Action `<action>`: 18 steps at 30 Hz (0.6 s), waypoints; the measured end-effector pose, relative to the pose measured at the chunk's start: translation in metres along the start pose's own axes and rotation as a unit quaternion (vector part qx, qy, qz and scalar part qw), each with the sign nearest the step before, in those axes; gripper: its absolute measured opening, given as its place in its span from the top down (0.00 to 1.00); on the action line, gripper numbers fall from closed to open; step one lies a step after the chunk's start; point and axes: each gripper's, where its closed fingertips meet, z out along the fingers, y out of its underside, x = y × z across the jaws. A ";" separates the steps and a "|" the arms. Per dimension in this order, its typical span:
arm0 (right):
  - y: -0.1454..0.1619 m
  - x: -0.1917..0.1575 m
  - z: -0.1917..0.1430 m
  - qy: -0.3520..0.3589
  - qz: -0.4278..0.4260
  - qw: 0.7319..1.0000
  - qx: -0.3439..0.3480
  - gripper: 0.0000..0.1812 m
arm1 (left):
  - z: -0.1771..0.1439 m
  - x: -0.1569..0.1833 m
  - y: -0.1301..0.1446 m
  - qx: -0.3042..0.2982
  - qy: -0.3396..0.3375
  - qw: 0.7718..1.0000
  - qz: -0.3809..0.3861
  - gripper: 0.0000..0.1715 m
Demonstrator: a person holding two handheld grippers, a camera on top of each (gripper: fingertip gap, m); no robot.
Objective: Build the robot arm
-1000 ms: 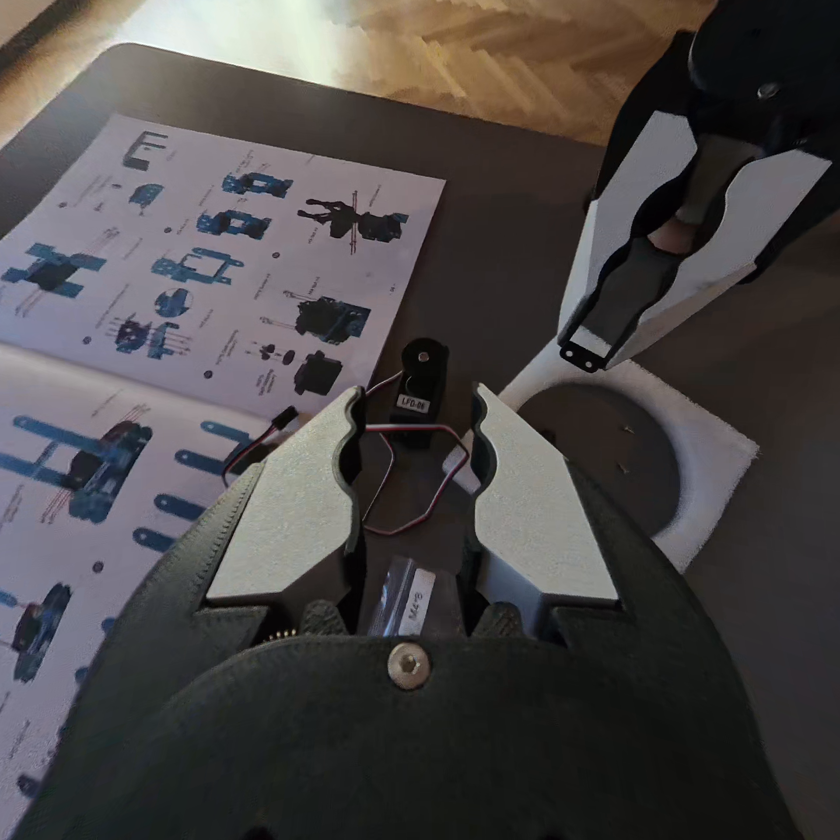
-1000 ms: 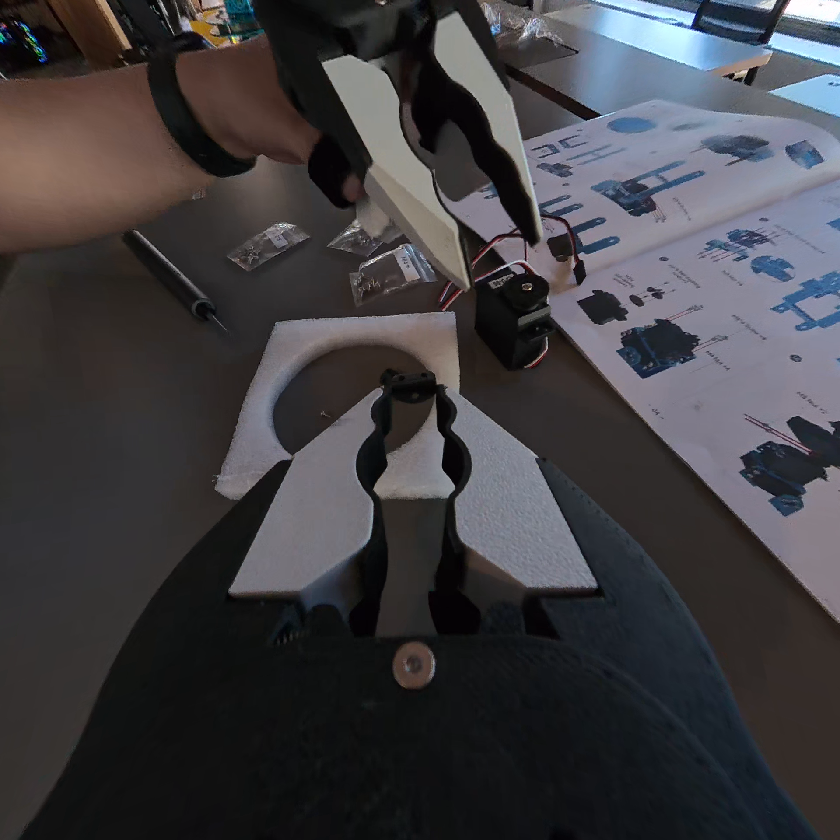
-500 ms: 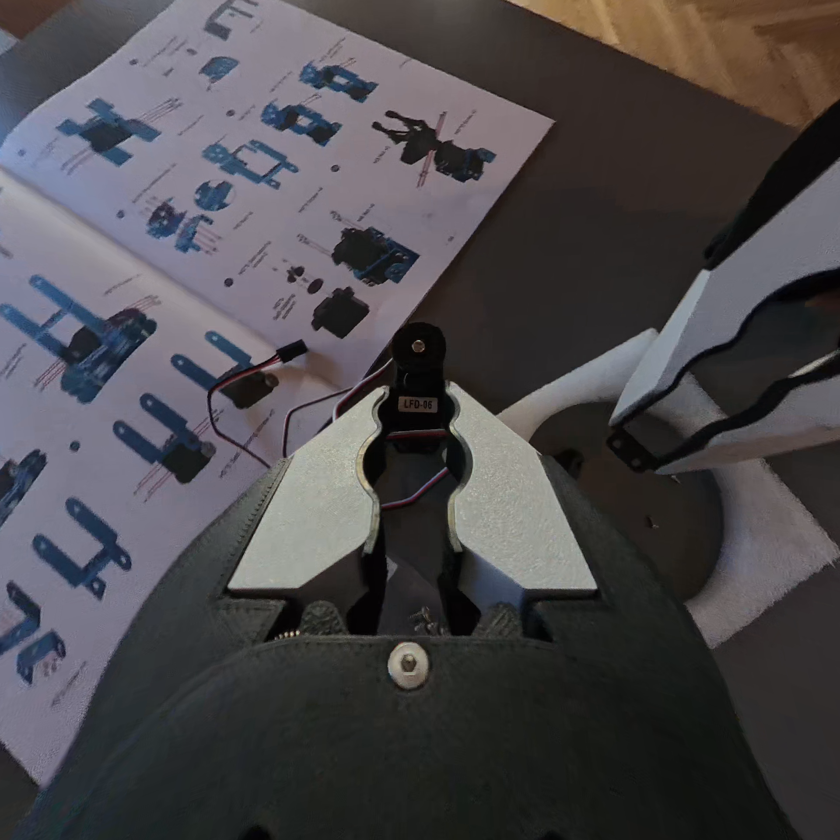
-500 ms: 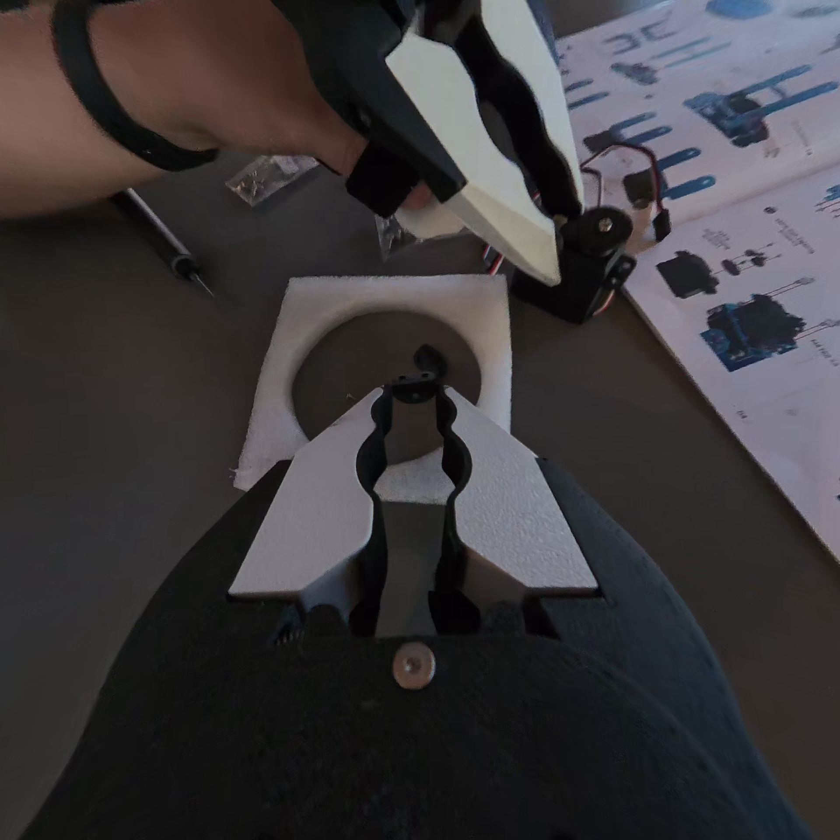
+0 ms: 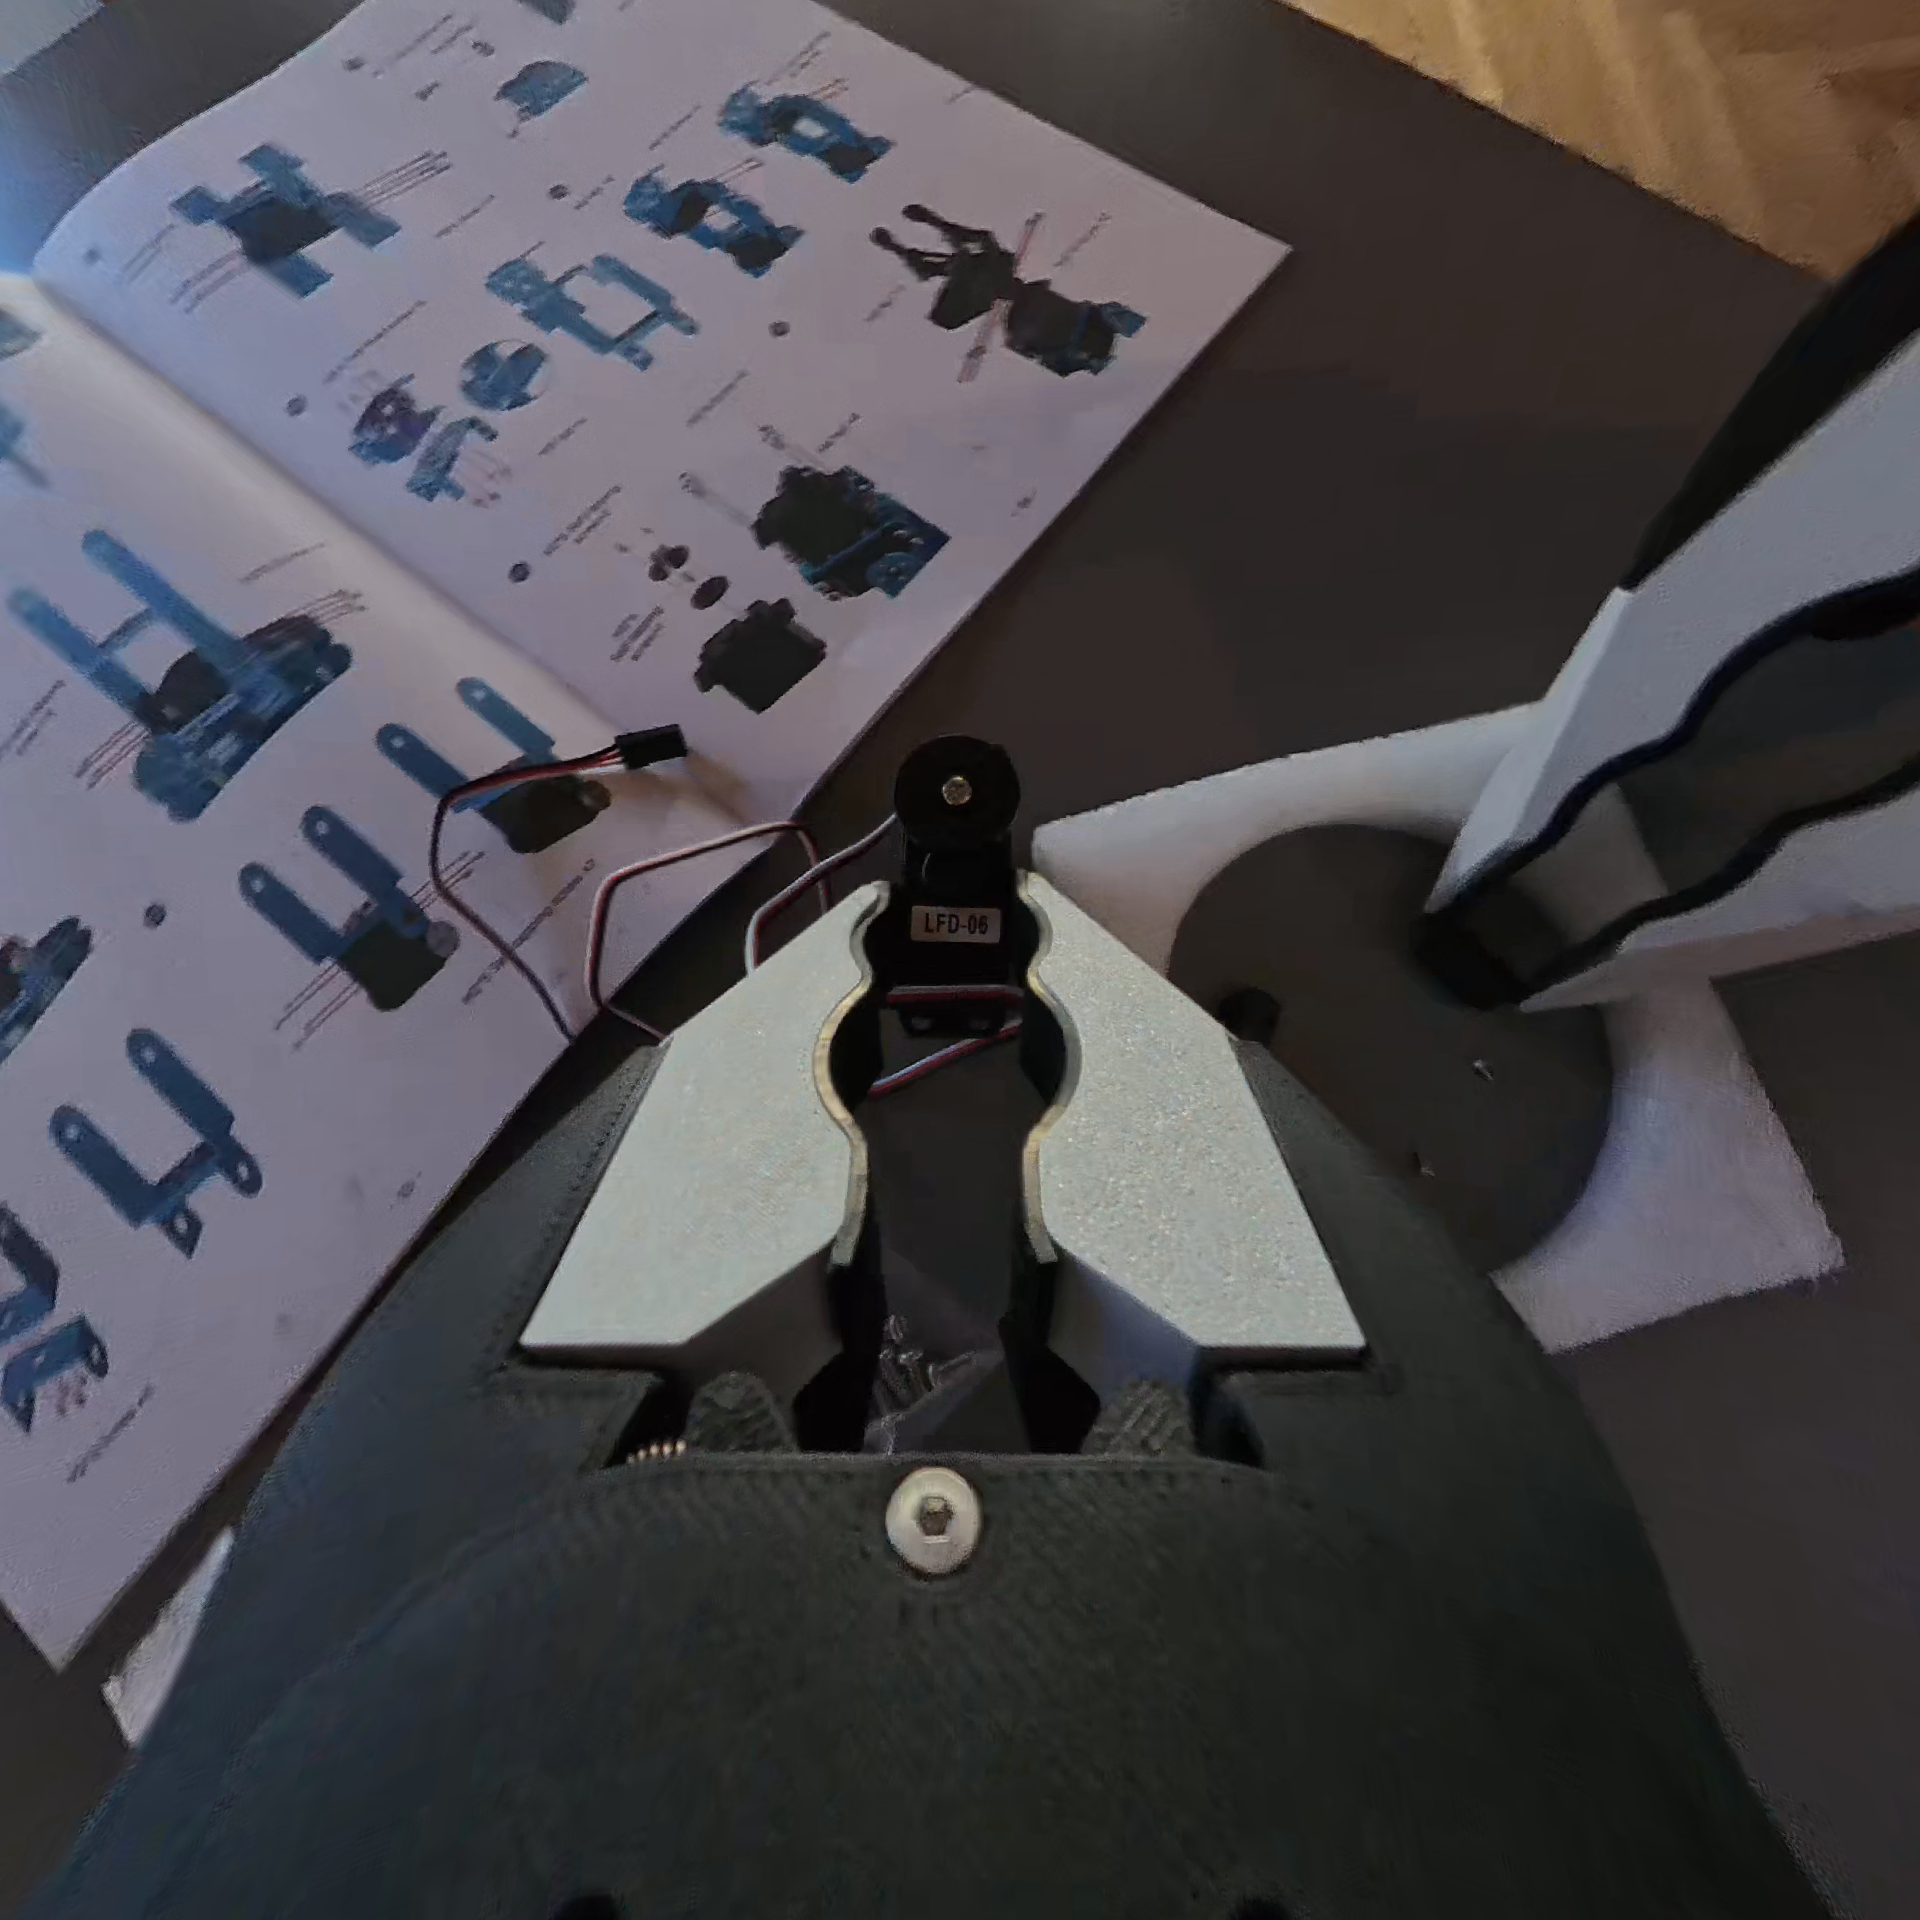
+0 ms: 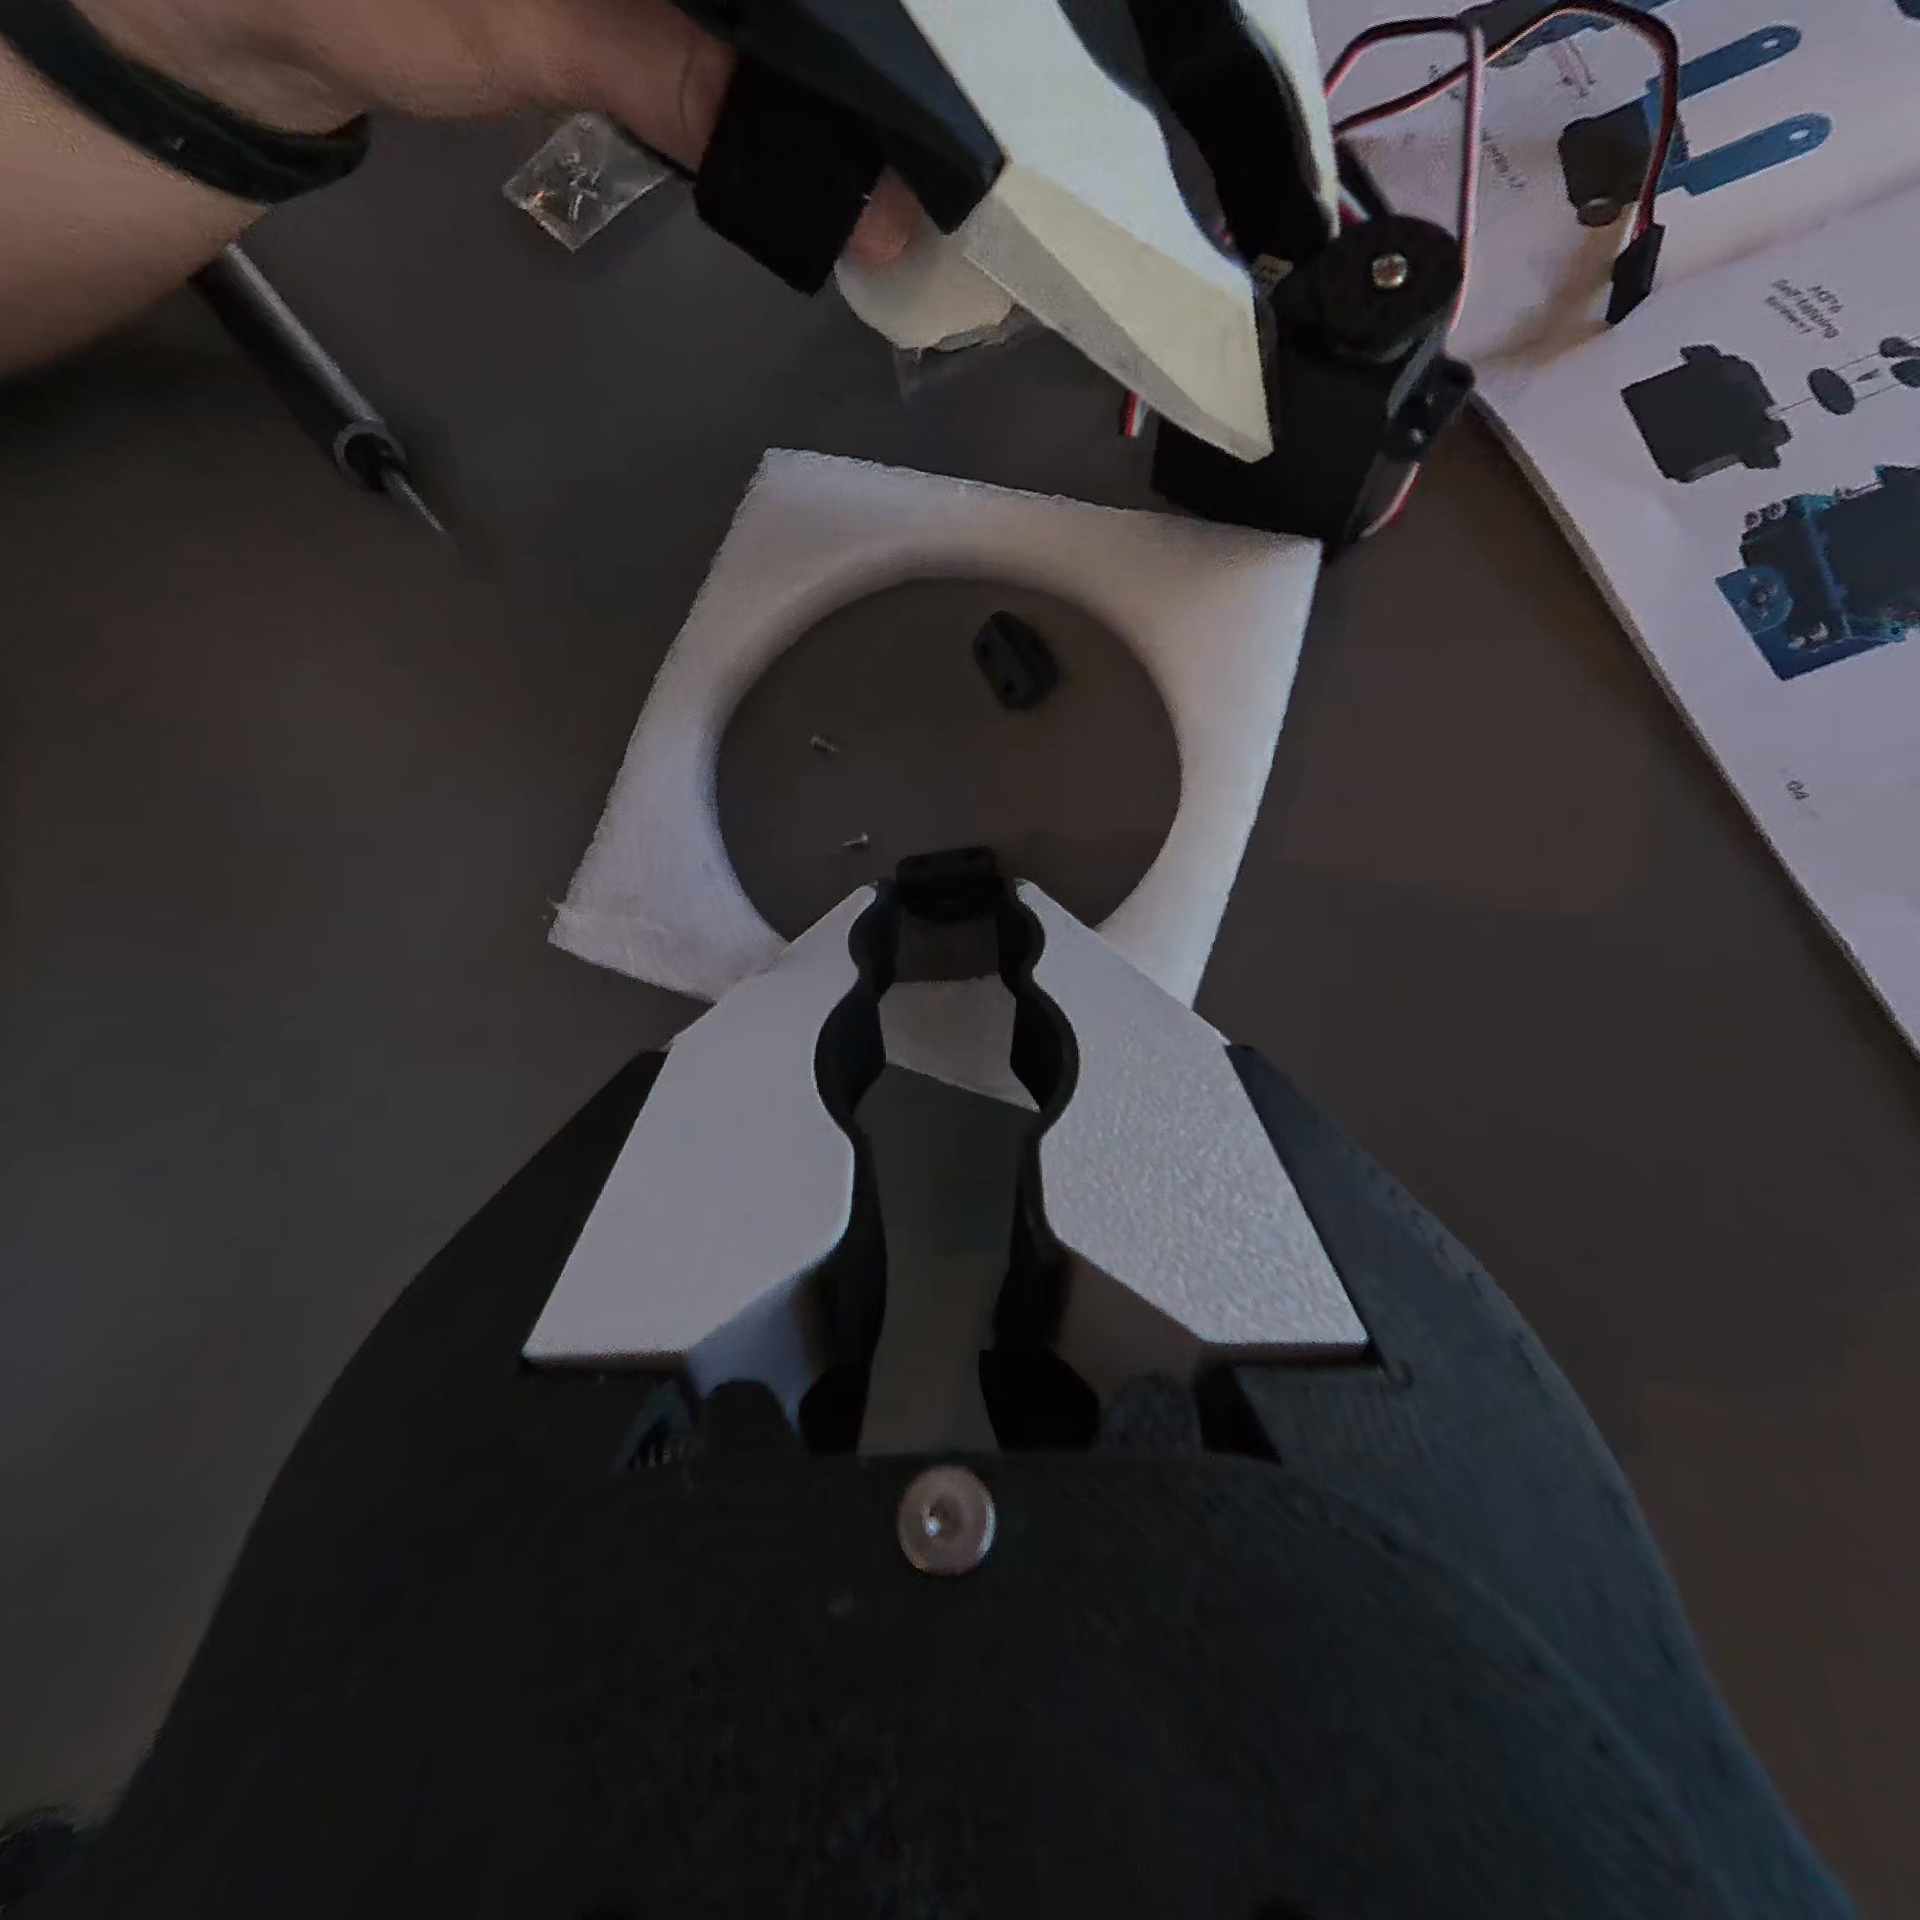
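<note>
The left gripper (image 5: pixel 951 894) has its jaws pinching a small black box-shaped servo motor (image 5: pixel 951 883) with a round black disc on top. The motor sticks out past the jaw tips. Its red, white and black wire (image 5: pixel 540 800) loops off to the left of the jaws onto a big open white booklet with blue pictures (image 5: pixel 499 416).

The right gripper (image 6: pixel 945 883) has its jaws pinching a tiny black plastic part (image 6: pixel 943 871) right at the tips. Just past the tips lies a white square foam pad with a round hole (image 6: pixel 727 831) on the dark table (image 6: pixel 312 831). Inside the hole sit a small black piece (image 6: pixel 1013 665) and tiny screws (image 6: pixel 823 743). Farther left lies a thin dark screwdriver (image 6: pixel 322 395)
</note>
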 end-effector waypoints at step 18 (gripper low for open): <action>0.003 -0.019 -0.004 -0.079 0.006 0.997 0.014 0.89 | -0.003 0.006 0.004 -0.009 0.172 0.959 0.227 0.88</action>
